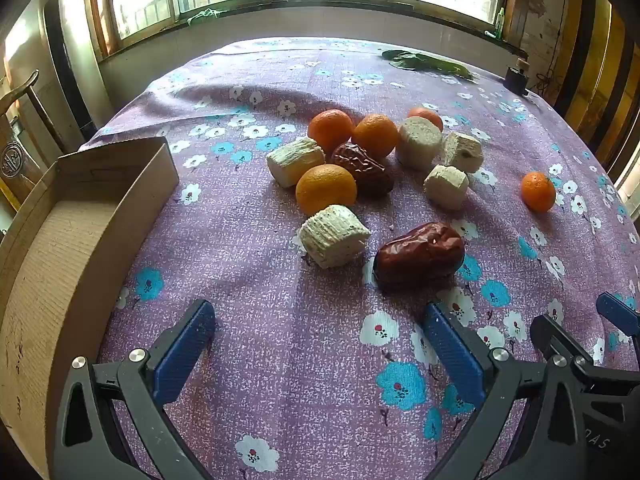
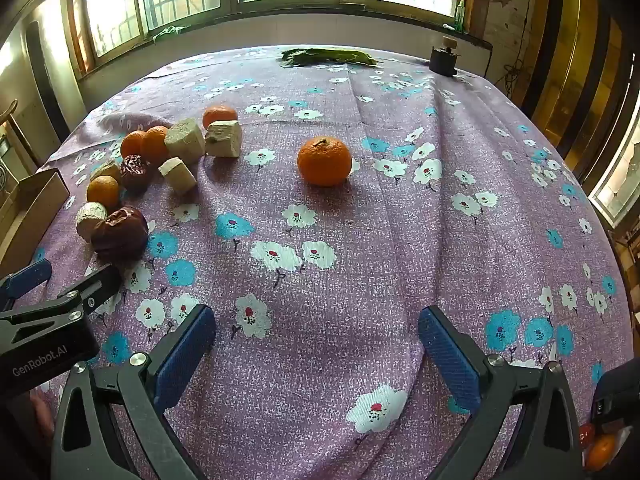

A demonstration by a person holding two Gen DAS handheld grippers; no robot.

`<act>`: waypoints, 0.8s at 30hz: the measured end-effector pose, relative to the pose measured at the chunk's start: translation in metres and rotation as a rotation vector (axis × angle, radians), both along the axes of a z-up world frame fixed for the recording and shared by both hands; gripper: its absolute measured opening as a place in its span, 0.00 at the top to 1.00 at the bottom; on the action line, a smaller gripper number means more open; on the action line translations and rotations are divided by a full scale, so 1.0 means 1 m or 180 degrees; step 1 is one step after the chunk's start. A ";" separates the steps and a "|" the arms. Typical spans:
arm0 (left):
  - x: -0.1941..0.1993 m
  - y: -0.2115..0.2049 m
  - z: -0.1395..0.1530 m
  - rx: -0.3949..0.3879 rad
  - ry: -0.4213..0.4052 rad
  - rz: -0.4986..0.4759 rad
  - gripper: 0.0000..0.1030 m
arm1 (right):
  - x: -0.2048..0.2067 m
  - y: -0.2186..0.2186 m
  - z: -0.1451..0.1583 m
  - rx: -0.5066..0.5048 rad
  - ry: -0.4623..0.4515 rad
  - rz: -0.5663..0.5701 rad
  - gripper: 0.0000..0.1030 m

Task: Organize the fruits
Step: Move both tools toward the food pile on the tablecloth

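On a purple flowered tablecloth lies a cluster of fruit: several oranges, pale peeled cane chunks and two dark red dates. One orange sits apart to the right, straight ahead in the right wrist view. My left gripper stands open over bare cloth just short of the near date and cane chunk. My right gripper is open too, nothing between its blue fingers, well short of the lone orange. The cluster appears at the left in the right wrist view.
An open cardboard box stands at the table's left edge. Green leaves and a small dark object lie at the far side by the windows. A chair stands beyond the box. The right gripper's body shows beside the left one.
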State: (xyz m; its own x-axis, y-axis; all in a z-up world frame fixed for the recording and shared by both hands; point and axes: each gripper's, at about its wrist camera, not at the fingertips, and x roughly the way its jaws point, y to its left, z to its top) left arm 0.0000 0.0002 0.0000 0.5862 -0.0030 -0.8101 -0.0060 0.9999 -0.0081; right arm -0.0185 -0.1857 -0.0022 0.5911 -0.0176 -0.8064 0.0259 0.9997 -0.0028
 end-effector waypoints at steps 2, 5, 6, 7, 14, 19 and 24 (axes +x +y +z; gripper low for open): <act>0.000 0.000 0.000 0.0002 -0.0001 0.0000 0.00 | 0.000 0.000 0.000 -0.0002 0.0007 0.0003 0.00; -0.001 0.000 0.001 0.0010 0.0019 -0.0014 0.00 | 0.000 0.000 0.000 -0.0008 0.0004 0.0003 0.00; -0.001 0.000 0.001 0.0013 0.0050 -0.0030 0.00 | 0.000 0.000 0.000 -0.0010 0.0004 0.0011 0.00; -0.002 -0.001 0.002 0.0016 0.0084 -0.0071 0.00 | -0.001 0.000 0.000 -0.0004 0.0005 0.0031 0.00; -0.025 0.004 0.024 0.0046 -0.0123 -0.0142 0.00 | -0.017 -0.005 0.020 0.0109 -0.0182 0.0153 0.00; -0.037 0.026 0.047 -0.0088 -0.0299 -0.0098 0.00 | -0.026 0.000 0.041 0.0234 -0.0329 0.0270 0.00; -0.048 0.038 0.057 -0.0073 -0.0413 -0.0146 0.00 | -0.033 0.006 0.053 0.0336 -0.0427 0.0411 0.00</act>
State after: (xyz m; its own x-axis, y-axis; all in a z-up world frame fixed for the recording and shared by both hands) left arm -0.0483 0.0378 0.0571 0.6849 -0.0500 -0.7270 0.0424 0.9987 -0.0287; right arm -0.0519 -0.1794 0.0503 0.6852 0.1458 -0.7136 -0.1095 0.9892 0.0970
